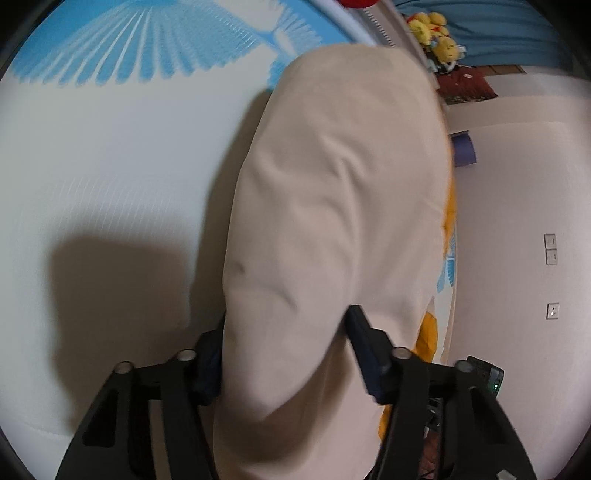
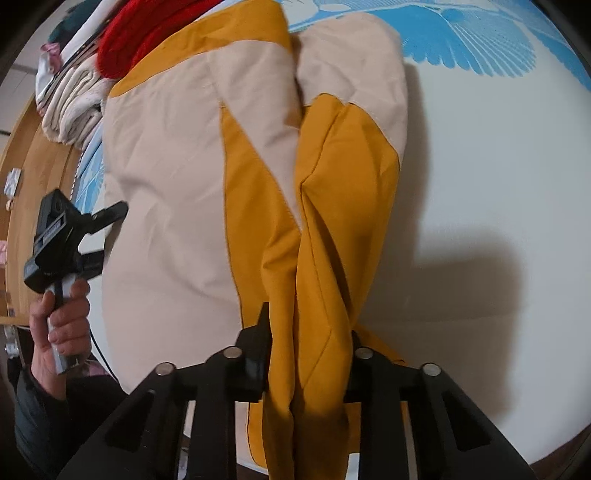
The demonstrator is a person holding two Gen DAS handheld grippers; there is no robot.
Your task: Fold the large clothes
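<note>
A large beige and mustard-yellow jacket (image 2: 166, 192) lies spread on the white bed (image 2: 480, 184). In the right wrist view a bunched mustard fold (image 2: 314, 295) runs up between the fingers of my right gripper (image 2: 308, 326), which is shut on it. In the left wrist view the beige part of the jacket (image 1: 332, 203) fills the gap of my left gripper (image 1: 288, 319); both pads press its sides and one fingertip is hidden under cloth. My left gripper (image 2: 107, 236) also appears at the jacket's left edge, held by a hand (image 2: 62, 317).
The bed sheet (image 1: 92, 166) is white with a blue bird print (image 1: 147, 48). A stack of cream clothes (image 2: 70, 103) and a red garment (image 2: 136, 40) lie at the jacket's far end. Yellow plush toys (image 1: 432, 29) and a wall with switches (image 1: 550, 249) lie beyond the bed.
</note>
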